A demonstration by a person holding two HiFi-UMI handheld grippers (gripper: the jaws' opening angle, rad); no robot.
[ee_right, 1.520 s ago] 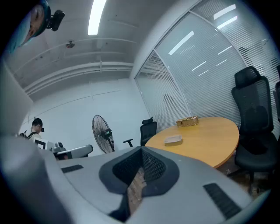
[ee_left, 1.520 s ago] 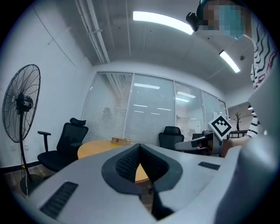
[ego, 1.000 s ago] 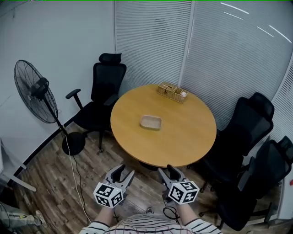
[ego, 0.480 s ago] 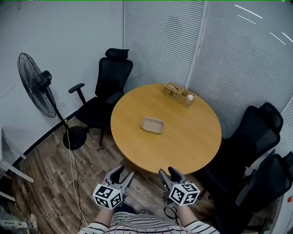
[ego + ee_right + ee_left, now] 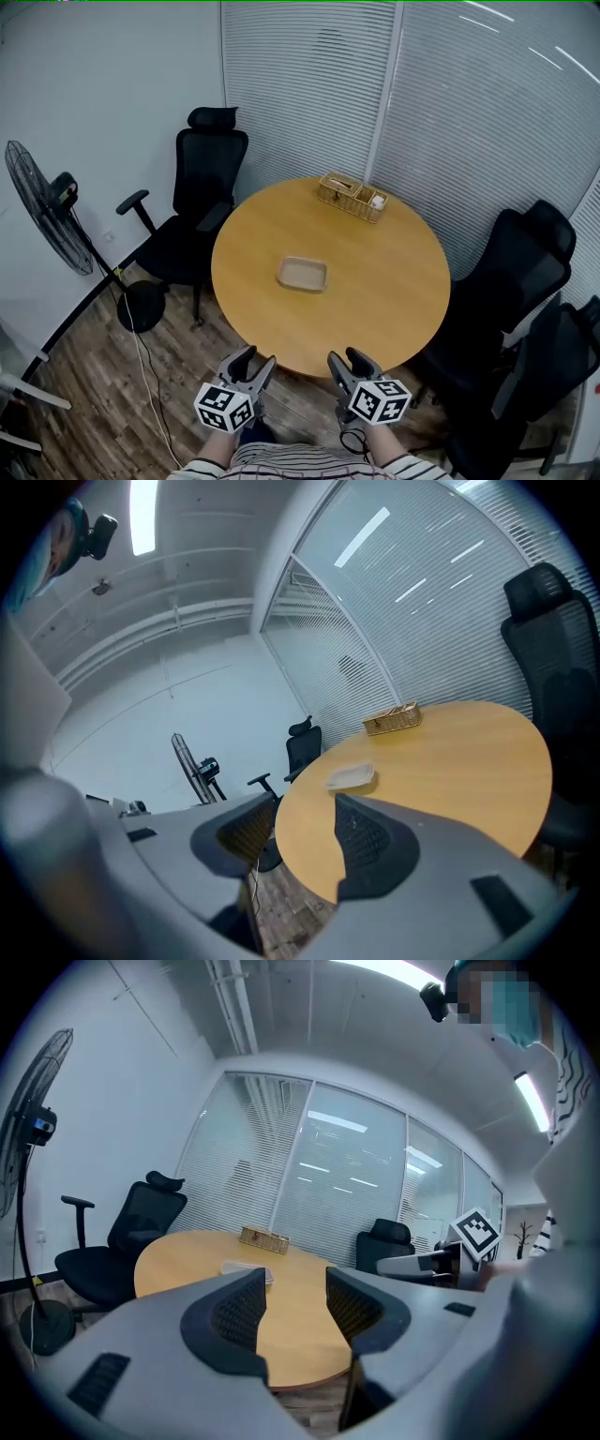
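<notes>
Head view first: both claws sit at the bottom edge of the frame, over the wooden floor and just short of the near edge of the round worktop (image 5: 375, 291). The left claw (image 5: 251, 364) and the right claw (image 5: 349, 361) both have their jaws spread, with nothing between them. A small shallow tray (image 5: 302, 274) lies near the middle of the worktop, straight above the gap between the two claws. It is well apart from both, and neither claw looks clearly nearer. Its long axis runs roughly left to right across the frame. A wicker basket (image 5: 352, 197) stands at the far edge of the worktop, a fan (image 5: 42, 206) is at the left side, and black office chairs (image 5: 525, 272) are around.

Left gripper view: the left claw (image 5: 297, 1302) is spread and holds nothing. The tray (image 5: 246, 1268) appears just above its left jaw, and the basket (image 5: 263, 1237) is farther behind.

Right gripper view: the right claw (image 5: 302, 841) is also spread and empty. The tray (image 5: 351, 777) lies ahead, a little above its right jaw.

No brand or readable writing can be seen; the cubes carry only black and white square markers.
</notes>
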